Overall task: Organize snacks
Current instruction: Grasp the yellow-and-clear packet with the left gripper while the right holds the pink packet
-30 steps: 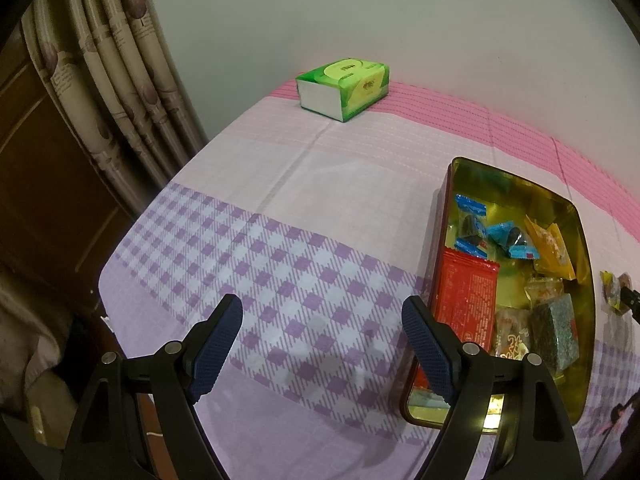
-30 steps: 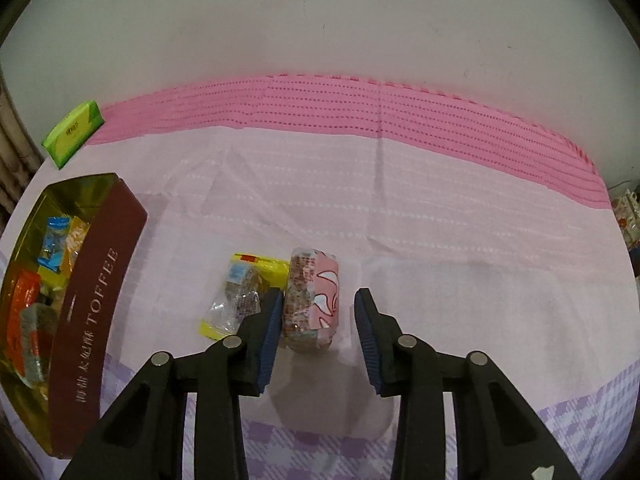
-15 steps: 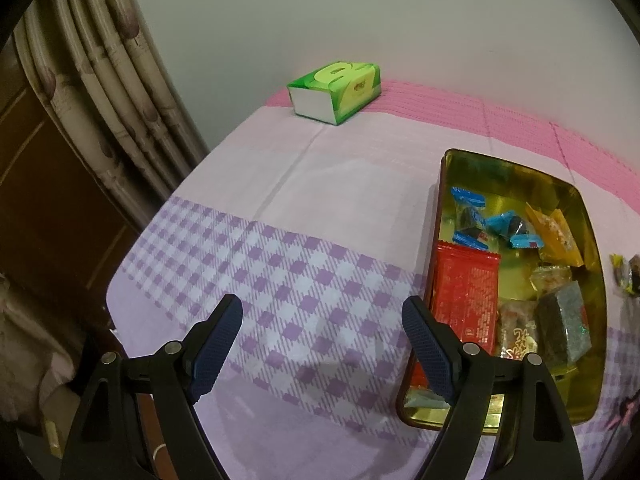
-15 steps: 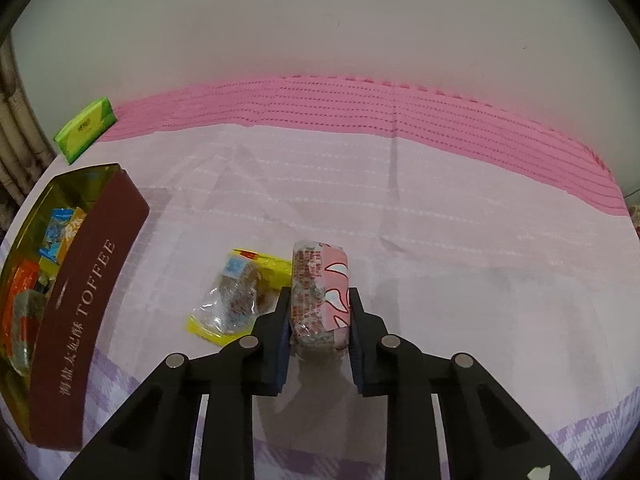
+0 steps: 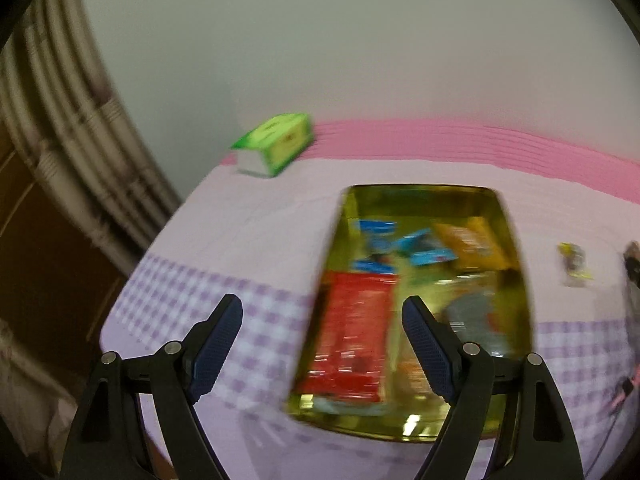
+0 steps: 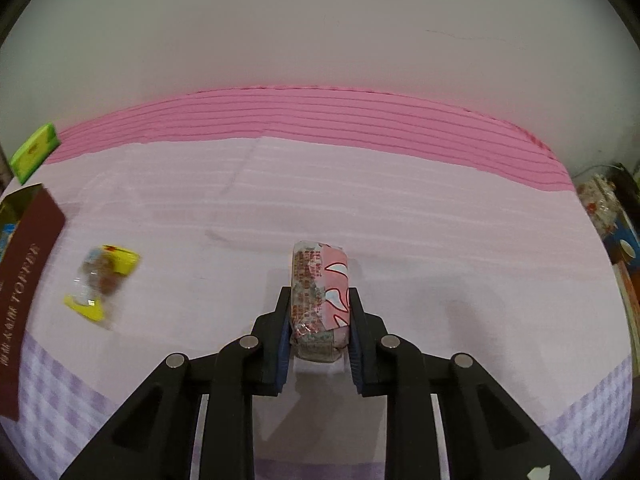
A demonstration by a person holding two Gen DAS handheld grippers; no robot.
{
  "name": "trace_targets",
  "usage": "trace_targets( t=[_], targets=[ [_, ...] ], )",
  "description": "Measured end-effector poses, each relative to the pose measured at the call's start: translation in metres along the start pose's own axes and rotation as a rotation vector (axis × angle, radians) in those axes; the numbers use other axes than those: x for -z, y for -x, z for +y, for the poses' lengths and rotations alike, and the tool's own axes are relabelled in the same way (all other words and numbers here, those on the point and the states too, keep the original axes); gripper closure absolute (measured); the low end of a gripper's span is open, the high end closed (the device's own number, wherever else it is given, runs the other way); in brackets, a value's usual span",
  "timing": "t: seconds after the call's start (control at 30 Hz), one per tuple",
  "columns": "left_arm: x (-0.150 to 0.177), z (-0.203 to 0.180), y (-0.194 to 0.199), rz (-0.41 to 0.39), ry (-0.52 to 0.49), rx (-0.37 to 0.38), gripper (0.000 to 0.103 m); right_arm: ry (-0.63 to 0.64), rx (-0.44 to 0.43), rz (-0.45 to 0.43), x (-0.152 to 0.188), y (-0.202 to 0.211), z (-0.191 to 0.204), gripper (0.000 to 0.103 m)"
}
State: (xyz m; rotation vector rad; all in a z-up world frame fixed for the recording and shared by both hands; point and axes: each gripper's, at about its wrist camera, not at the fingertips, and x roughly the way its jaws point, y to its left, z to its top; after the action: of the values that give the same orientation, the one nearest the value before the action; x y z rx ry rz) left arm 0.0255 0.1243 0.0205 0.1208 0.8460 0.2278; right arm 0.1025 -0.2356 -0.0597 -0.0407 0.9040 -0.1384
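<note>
glossy gold metal tin (image 5: 516, 240), crinkly shiny plastic snack wrapper (image 6: 320, 292), matt woven cloth (image 6: 360, 208), ribbed rubbery fingers (image 5: 218, 340).

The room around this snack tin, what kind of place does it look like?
Probably a room in a home, perhaps a bedroom or living room. A table under a pink and purple checked cloth stands against a plain wall, a beige pleated curtain hangs beside it, and a green tissue box sits in the corner.

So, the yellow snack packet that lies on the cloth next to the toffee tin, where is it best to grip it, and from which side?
Probably across the narrow middle of the yellow snack packet, coming from above. It lies flat and alone on the tablecloth, clear of the toffee tin, so fingers fit along both long edges. The image is blurred, so its exact shape is uncertain.
</note>
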Motion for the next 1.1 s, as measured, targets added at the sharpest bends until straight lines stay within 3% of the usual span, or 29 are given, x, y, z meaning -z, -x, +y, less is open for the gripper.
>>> trace_targets(
  t=[0.5,0.73,1.1],
  targets=[
    [-0.017,-0.118,0.005,0.019,-0.218,0.2,0.021,-0.009,-0.008,-0.015,0.004,0.0,-0.018,0.081],
    [-0.026,-0.158,-0.003,0.057,-0.26,0.307,0.021,-0.02,-0.008,-0.015,0.003,0.0,-0.02,0.081],
    [-0.043,-0.194,-0.026,0.097,-0.276,0.361,0.021,-0.053,-0.012,-0.014,0.002,-0.002,-0.023,0.081]
  ],
)
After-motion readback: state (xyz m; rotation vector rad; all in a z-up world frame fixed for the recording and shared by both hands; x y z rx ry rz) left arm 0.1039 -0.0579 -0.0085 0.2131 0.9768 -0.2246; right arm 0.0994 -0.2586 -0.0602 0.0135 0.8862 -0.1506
